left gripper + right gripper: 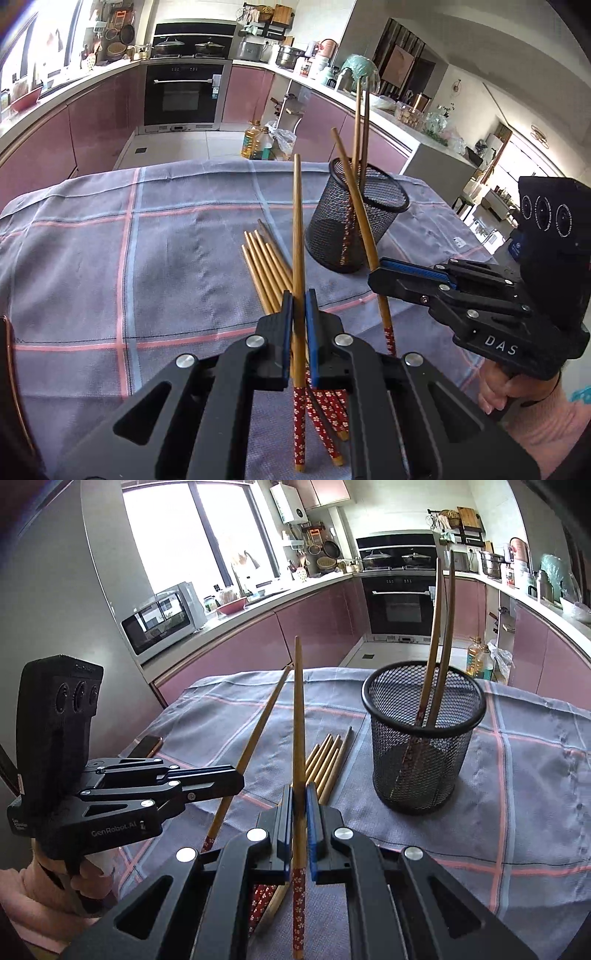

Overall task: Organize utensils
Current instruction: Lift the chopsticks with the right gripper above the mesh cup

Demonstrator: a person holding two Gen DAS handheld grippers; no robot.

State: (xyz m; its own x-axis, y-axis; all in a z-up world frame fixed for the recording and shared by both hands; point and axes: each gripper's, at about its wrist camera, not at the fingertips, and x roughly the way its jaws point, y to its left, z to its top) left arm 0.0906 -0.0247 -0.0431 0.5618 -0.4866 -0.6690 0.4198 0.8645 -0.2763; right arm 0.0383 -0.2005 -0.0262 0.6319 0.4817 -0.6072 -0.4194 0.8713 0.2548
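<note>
My left gripper (299, 325) is shut on a wooden chopstick (297, 236) with a red flowered end, held upright above the table. My right gripper (299, 812) is shut on another such chopstick (298, 716), also upright. In the left wrist view the right gripper (380, 275) holds its chopstick (356, 206) just in front of the black mesh cup (351, 225). In the right wrist view the left gripper (236, 779) is at the left, and the mesh cup (421, 746) holds two chopsticks (439, 642). Several loose chopsticks (264, 266) lie on the cloth below the grippers.
A grey checked cloth (129, 240) covers the table. A phone (147, 746) lies at its left edge. Oil bottles (255, 142) stand on the floor beyond the far edge. Kitchen counters and an oven (181, 92) lie beyond.
</note>
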